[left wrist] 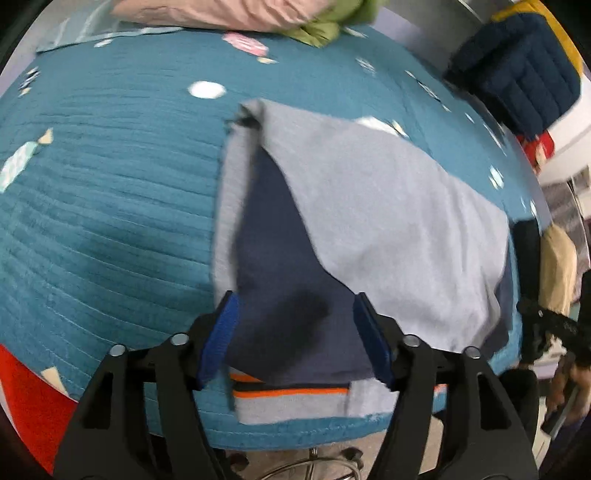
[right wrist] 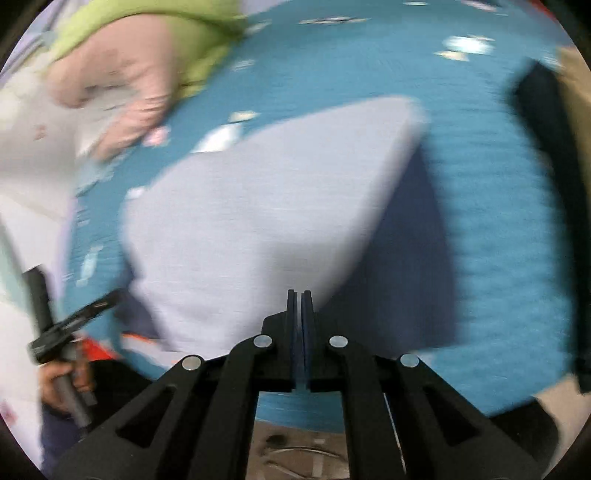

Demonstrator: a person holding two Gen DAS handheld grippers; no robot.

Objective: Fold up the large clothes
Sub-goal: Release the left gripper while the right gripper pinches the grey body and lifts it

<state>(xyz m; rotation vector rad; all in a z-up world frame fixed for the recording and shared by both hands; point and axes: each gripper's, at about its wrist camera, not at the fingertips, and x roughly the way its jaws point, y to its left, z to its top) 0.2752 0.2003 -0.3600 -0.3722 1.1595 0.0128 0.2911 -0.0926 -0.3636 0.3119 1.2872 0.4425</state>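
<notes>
Teal quilted desk (left wrist: 110, 206) with candy prints, heaped with pink and green clothes (left wrist: 236, 14) at the far edge. Grey sweater (left wrist: 388, 221) spread near the front edge, one panel turned over to show the navy lining (left wrist: 277, 266); orange-striped hem (left wrist: 291, 393) at the very edge. Probably mid-fold: one flap over, more folds left. Left tool (left wrist: 295, 332) apart, poised over the navy part, gripping nothing. Right tool (right wrist: 300, 317) pressed together at the grey cloth; too blurred to tell whether fabric is pinched. Sleeves not discernible.
</notes>
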